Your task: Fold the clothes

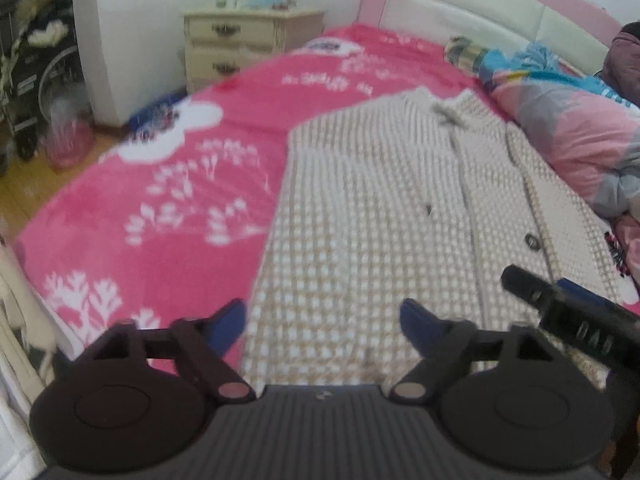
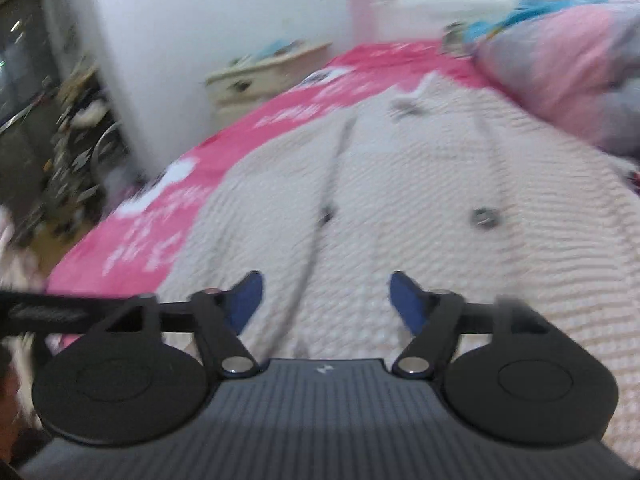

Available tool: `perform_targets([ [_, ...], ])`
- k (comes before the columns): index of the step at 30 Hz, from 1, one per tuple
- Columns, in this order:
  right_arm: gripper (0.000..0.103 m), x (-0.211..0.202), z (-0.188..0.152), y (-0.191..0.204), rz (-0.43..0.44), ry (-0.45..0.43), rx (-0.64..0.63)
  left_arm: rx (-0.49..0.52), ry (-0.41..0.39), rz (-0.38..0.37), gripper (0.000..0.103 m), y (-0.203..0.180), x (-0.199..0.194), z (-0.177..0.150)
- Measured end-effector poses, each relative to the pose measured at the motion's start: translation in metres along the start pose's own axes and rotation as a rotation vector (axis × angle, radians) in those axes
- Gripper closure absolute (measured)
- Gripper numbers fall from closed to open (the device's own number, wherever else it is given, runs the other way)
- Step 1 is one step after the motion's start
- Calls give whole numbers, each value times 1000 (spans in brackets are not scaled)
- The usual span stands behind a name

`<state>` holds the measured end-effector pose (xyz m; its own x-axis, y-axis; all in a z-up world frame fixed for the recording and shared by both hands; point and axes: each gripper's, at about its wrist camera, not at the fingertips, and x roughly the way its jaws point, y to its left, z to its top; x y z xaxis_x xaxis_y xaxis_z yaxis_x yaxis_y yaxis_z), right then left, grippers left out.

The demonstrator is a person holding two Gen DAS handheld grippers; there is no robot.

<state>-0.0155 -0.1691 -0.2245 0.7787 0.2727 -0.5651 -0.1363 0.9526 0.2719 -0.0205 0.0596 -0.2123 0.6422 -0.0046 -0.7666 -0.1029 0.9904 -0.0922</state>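
Note:
A cream and beige knitted cardigan (image 1: pixel 384 200) with dark buttons lies flat on the pink bedspread (image 1: pixel 168 184), collar toward the headboard. My left gripper (image 1: pixel 324 320) hovers above its near hem, jaws wide apart, nothing between the blue pads. The other gripper's black body (image 1: pixel 568 316) juts in at the right of this view. In the blurred right wrist view the same cardigan (image 2: pixel 420 200) fills the middle, and my right gripper (image 2: pixel 326 300) stands open over it, holding nothing.
A folded pink and grey quilt (image 1: pixel 568 128) lies along the cardigan's right side. A cream nightstand (image 1: pixel 240 44) stands past the bed at the white wall. Clutter and a wheel (image 1: pixel 44 76) fill the far left floor. The padded headboard (image 1: pixel 480 12) lies behind.

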Motion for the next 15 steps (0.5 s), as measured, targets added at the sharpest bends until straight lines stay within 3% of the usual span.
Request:
perform_targets([
  [5, 2, 8, 3, -23, -41, -58, 97, -38, 23, -14, 6, -9, 2, 6],
  [9, 1, 17, 6, -26, -25, -50, 130, -68, 55, -4, 4, -12, 6, 10],
  [15, 1, 18, 9, -25, -41, -72, 122, 0, 36, 6, 0, -24, 6, 15],
])
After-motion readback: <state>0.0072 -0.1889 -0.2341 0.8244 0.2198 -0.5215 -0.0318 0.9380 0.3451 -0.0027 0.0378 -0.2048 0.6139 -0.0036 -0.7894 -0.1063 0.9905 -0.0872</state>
